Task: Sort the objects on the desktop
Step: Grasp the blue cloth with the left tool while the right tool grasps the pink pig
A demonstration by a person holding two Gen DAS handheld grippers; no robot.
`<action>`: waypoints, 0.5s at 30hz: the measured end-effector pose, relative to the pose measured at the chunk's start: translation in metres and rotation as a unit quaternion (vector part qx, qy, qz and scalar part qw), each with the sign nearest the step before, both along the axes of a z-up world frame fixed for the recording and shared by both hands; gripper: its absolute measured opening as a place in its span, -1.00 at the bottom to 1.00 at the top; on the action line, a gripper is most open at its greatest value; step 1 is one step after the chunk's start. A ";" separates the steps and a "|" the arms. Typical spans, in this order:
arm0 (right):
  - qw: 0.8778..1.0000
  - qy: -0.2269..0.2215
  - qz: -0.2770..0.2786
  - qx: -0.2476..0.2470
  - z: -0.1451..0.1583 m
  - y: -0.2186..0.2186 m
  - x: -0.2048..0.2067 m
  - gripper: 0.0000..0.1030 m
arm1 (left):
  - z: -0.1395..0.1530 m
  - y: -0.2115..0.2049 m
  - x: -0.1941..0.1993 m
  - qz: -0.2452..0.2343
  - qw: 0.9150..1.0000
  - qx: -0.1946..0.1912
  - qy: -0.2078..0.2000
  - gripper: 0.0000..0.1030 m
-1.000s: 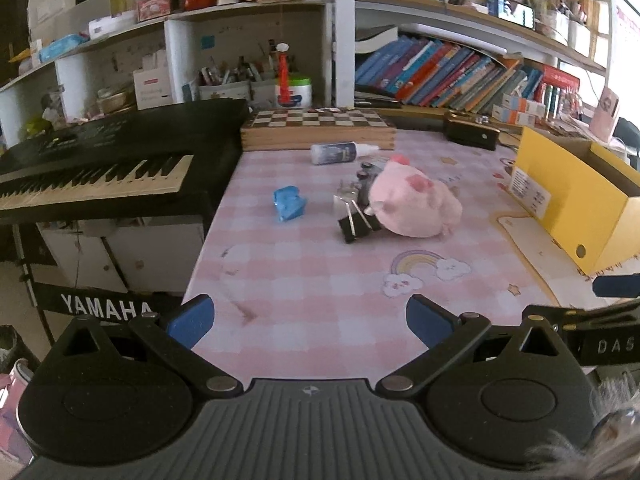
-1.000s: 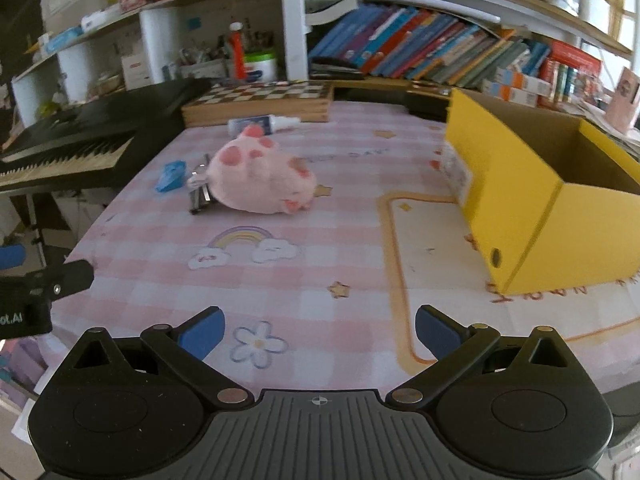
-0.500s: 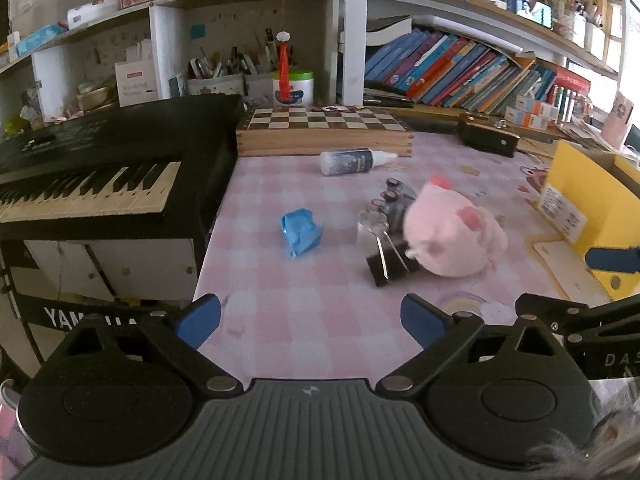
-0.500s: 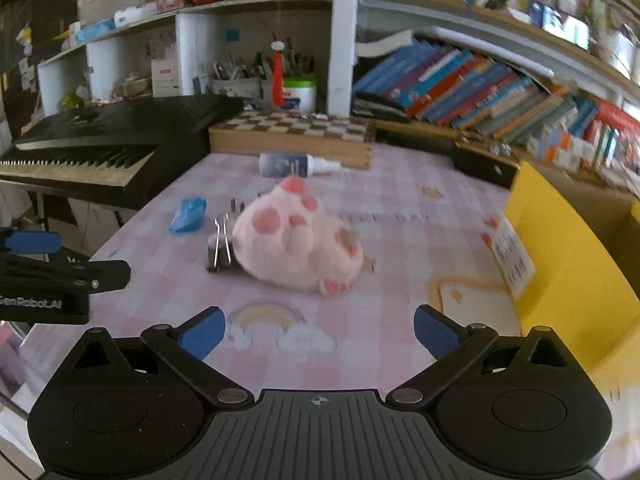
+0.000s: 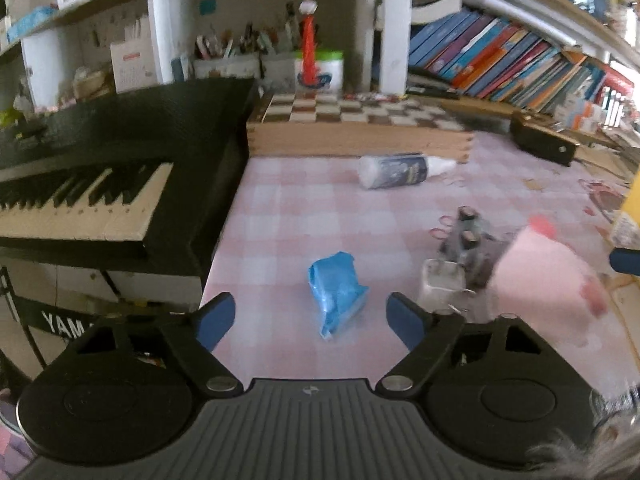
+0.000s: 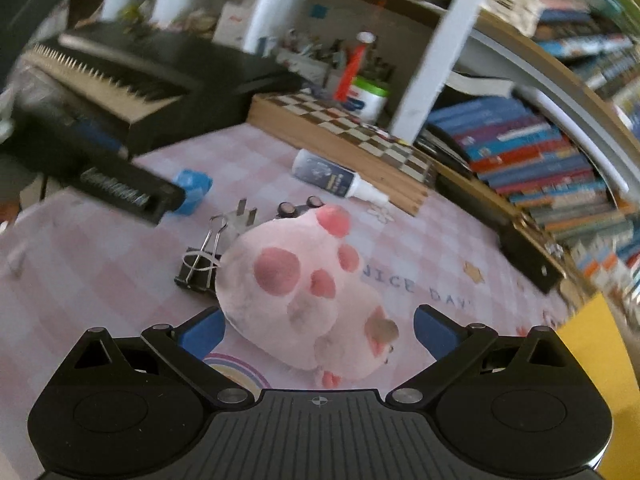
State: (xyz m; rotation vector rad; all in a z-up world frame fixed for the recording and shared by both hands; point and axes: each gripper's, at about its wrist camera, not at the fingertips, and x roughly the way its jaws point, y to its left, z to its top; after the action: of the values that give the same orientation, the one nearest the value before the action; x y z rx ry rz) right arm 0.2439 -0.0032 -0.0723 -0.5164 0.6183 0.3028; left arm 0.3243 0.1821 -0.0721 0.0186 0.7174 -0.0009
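My left hand-held gripper (image 5: 310,322) is spread wide and grips nothing, with a crumpled blue packet (image 5: 336,294) lying on the desk (image 5: 288,216) between its blue pads. My right hand-held gripper (image 6: 318,330) is also spread wide, its pads on either side of a pink plush paw toy (image 6: 298,296) without touching it. Just left of the plush I see a black binder clip (image 6: 198,266), and behind it a white plug (image 6: 244,216) and batteries (image 6: 298,207). Farther off lies a glue bottle (image 6: 332,180) near a wooden chessboard box (image 6: 340,152).
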 end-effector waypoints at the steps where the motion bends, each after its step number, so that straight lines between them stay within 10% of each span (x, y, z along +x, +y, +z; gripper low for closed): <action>1: 1.000 0.001 0.004 -0.003 -0.001 0.002 0.001 0.96 | -0.003 0.001 0.006 0.003 1.000 -0.002 0.007 0.45; 15: 1.000 0.010 0.022 -0.009 -0.001 0.000 0.010 0.51 | -0.014 -0.008 0.030 -0.020 1.000 -0.010 0.020 -0.45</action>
State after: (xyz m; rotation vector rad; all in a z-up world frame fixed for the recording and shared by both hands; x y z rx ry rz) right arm 0.2535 -0.0034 -0.0735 -0.5452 0.6292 0.3455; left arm 0.3545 0.1736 -0.0865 0.0132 0.7569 -0.0476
